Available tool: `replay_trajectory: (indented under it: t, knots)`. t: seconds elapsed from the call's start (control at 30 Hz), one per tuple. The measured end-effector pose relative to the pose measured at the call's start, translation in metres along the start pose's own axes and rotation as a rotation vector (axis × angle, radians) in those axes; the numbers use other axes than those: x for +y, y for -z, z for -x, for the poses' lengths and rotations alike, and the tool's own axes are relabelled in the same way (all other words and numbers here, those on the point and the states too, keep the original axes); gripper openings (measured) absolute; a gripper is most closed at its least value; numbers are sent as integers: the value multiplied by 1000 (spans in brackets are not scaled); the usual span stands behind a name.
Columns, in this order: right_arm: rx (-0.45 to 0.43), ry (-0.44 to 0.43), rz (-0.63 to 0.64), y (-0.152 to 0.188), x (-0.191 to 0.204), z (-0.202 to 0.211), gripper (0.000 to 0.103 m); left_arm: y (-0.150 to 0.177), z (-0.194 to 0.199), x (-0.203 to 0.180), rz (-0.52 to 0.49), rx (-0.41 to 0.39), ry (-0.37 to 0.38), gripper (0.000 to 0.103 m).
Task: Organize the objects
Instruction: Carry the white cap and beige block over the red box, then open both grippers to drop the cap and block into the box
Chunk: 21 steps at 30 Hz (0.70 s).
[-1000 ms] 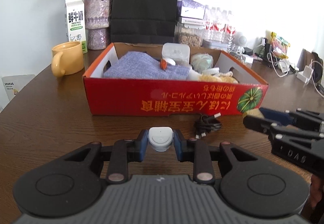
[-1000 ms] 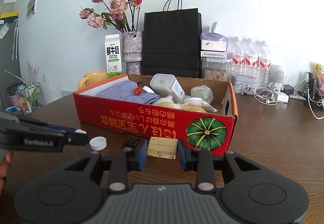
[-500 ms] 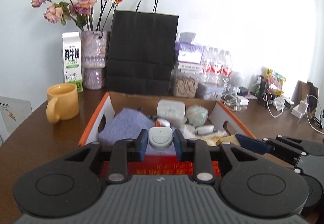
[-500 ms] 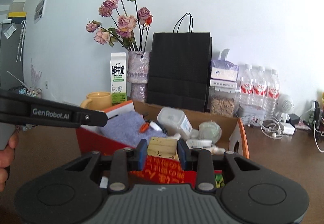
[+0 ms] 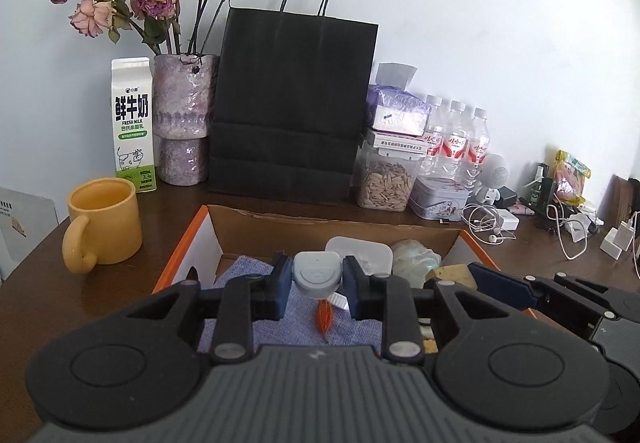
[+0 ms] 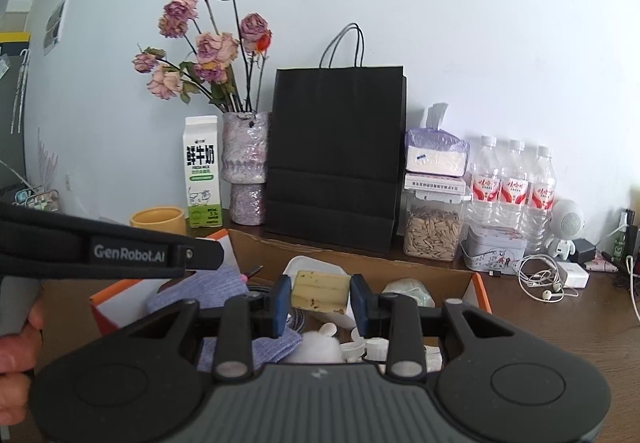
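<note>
— So what are you holding?
— My left gripper (image 5: 319, 280) clamps a light, rigid white cap (image 5: 318, 275); my right gripper (image 6: 321, 297) pinches a soft yellow sponge block (image 6: 320, 291) by its sides, both above the cardboard box (image 6: 348, 259).
</note>
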State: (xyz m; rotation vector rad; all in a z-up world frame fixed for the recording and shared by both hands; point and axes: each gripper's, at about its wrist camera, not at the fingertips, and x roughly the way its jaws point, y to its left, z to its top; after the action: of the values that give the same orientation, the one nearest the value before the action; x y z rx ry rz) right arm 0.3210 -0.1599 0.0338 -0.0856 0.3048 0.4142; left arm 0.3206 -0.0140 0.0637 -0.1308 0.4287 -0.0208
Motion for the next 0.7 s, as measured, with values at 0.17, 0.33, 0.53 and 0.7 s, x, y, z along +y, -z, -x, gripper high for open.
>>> replay_trajectory:
  t: [0.17,0.33,0.53,0.7]
  knots:
    - [19,15,-6,7,-8,-16,31,0,-23,3,9,32,-9,28]
    - [52,22,-12,16,-14,-23,31,4,-30,2,-7,41,-10,28]
    - [51,21,-10,20,-12,-18,103,6,-23,3,12,-9,-59,103]
    - [50,27,-5,21,-11,-17,103,7,-23,1,7,-9,-83,103]
